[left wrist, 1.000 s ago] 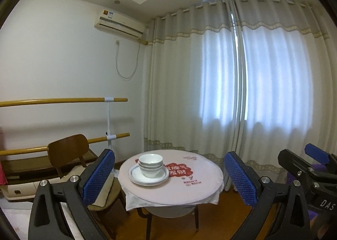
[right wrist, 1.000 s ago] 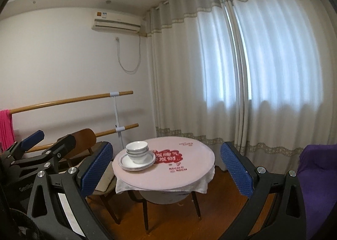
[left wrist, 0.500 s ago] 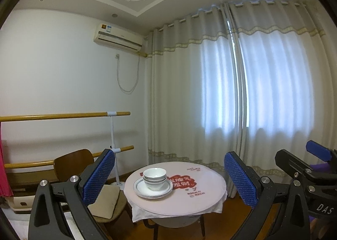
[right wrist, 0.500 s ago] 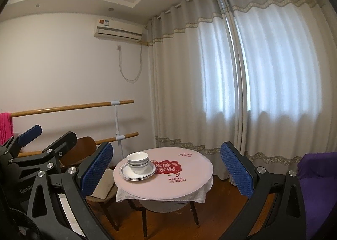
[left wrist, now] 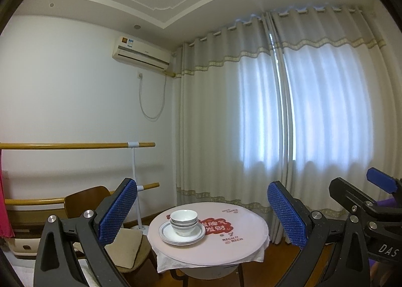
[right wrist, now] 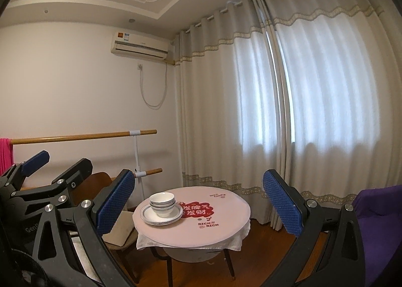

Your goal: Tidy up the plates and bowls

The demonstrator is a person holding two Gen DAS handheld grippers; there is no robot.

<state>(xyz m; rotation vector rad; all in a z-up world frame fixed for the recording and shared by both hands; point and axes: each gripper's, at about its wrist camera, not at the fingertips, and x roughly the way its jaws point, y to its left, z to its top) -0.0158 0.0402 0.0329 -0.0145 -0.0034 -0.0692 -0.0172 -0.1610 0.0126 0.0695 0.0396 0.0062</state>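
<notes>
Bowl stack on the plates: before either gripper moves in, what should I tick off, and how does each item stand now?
1. Left gripper open, nothing between its fingers: ok.
2. Right gripper open, nothing held: ok.
3. Bowls nested upright on the plates: ok.
4. Stack fully on the round table, left of the red print: ok.
5. Grippers close enough to grasp: not ok, both are well back from the table.
6. Number of bowls and plates: cannot tell, too small.
</notes>
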